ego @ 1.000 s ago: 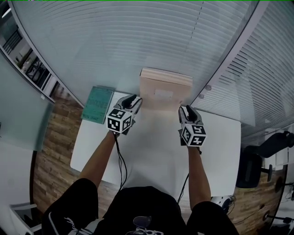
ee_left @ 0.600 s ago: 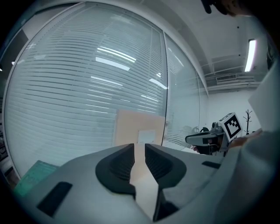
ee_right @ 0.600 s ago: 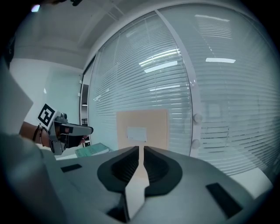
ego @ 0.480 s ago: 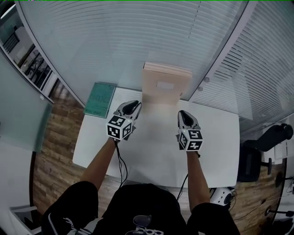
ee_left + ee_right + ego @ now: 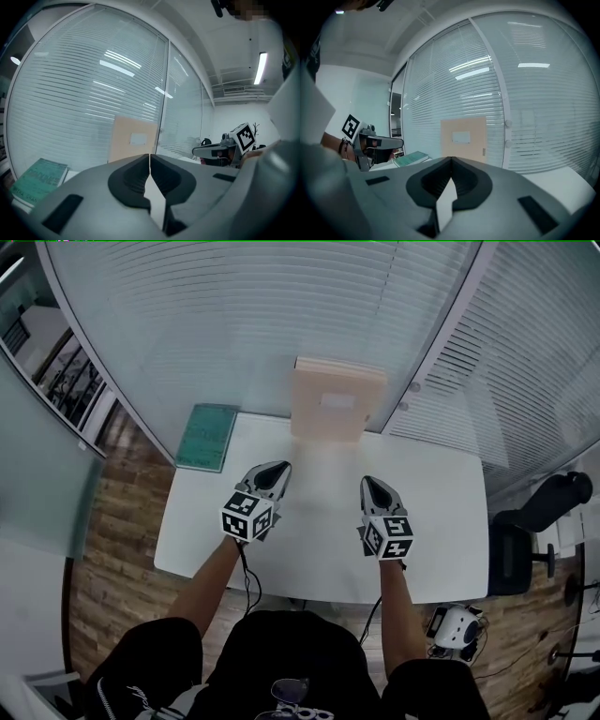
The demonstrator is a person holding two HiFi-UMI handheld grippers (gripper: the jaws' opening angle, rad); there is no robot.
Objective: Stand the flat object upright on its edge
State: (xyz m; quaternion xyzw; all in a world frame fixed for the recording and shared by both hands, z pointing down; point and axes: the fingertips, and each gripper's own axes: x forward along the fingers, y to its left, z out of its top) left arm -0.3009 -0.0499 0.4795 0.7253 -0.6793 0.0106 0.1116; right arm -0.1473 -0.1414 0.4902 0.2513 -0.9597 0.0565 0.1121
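tan flat box [image 5: 338, 399] standing upright at the far edge of the white table [image 5: 441, 521] against the blinds, green book [image 5: 207, 436] off to its left, left gripper [image 5: 272, 474] and right gripper [image 5: 376, 489] both closed up empty, well short of the box

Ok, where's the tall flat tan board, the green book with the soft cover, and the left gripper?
tall flat tan board [image 5: 337, 423]: head view, front face under its white label.
green book [image 5: 207, 436]: head view, middle of its cover.
left gripper [image 5: 278, 467]: head view, tips of its shut jaws.
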